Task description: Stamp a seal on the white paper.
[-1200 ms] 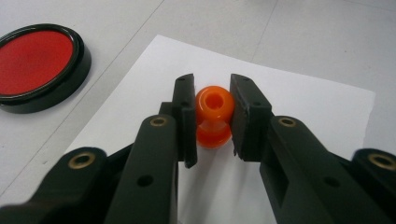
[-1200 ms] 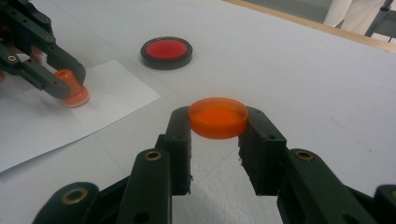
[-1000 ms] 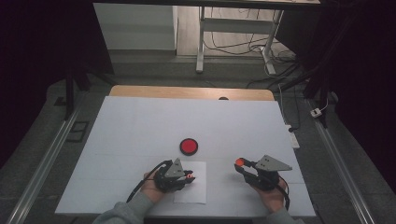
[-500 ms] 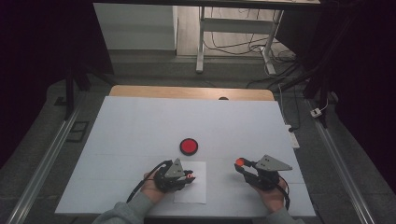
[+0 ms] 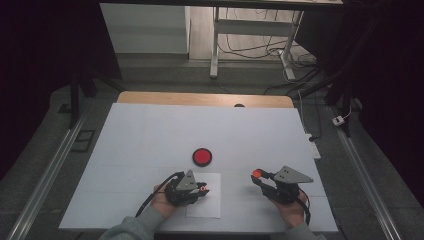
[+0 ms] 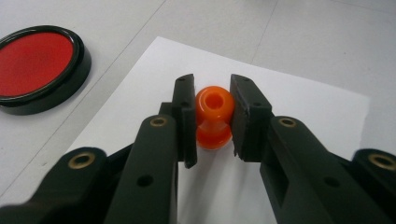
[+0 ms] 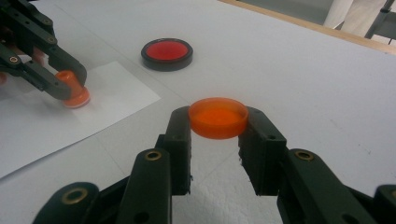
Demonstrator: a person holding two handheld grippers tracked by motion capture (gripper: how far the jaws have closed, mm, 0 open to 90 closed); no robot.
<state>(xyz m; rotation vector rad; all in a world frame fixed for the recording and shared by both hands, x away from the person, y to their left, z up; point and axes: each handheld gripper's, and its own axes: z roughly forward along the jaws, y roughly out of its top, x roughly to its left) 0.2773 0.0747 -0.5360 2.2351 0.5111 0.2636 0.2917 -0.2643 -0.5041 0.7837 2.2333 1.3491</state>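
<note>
My left gripper (image 5: 204,189) is shut on a small orange stamp (image 6: 214,105) with a knobbed handle; its base stands on a white sheet of paper (image 6: 303,107). The stamp (image 7: 72,93) and that left gripper (image 7: 65,84) also appear at the upper left of the right gripper view. My right gripper (image 5: 257,174) is shut on a round orange cap (image 7: 218,116), held a little above the table to the right of the paper (image 5: 207,205). A round red ink pad (image 5: 202,156) in a black case lies just beyond the paper, between the two grippers.
A white cover (image 5: 150,130) lies over the table, with a strip of wood (image 5: 200,98) showing along the far edge. Metal rails (image 5: 45,185) run along both sides. A desk frame and cables (image 5: 280,50) stand on the floor behind.
</note>
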